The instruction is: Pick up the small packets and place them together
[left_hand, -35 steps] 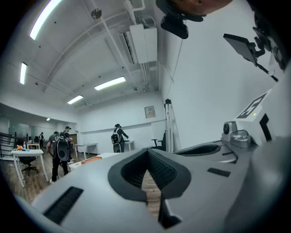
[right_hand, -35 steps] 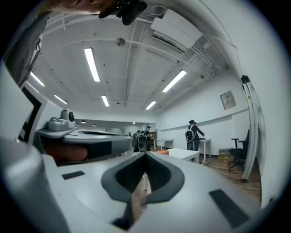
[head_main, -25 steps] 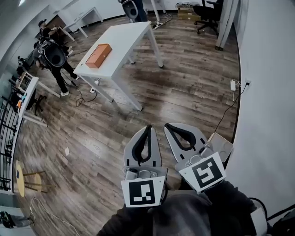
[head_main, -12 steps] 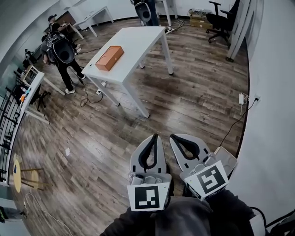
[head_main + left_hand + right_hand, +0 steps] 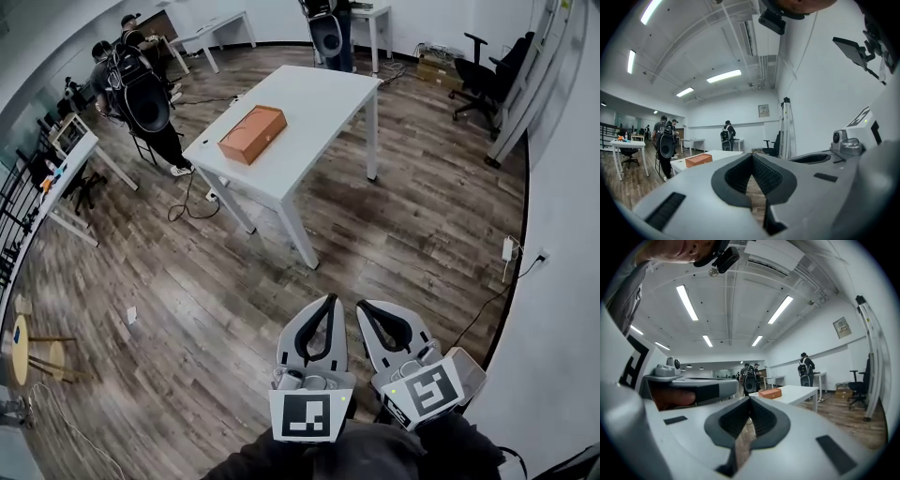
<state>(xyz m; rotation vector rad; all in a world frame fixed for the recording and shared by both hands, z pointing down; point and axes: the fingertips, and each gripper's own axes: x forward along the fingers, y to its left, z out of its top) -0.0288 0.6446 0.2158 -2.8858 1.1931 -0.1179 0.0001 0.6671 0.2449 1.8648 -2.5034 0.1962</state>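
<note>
Wood-plank flooring runs across an open office room, and the white table stands well ahead of both tools, with an orange box lying near its left edge as the only thing on it. No small packets show in any view, so whether they sit inside that box or somewhere else cannot be told. That is the first hazard, since heading for the wrong spot would waste the approach. The left gripper and the right gripper are held level and side by side, each with its jaws pressed together and nothing between them. Arriving at the table like that, the closed tips would likely shove the box or a light packet along the top, perhaps off an edge, rather than take it, so they need to open first. A dark cable trails on the floor by the table's near left leg, and a person with a backpack stands just beyond the left edge. Either could be snagged or bumped on a careless approach from that side.
</note>
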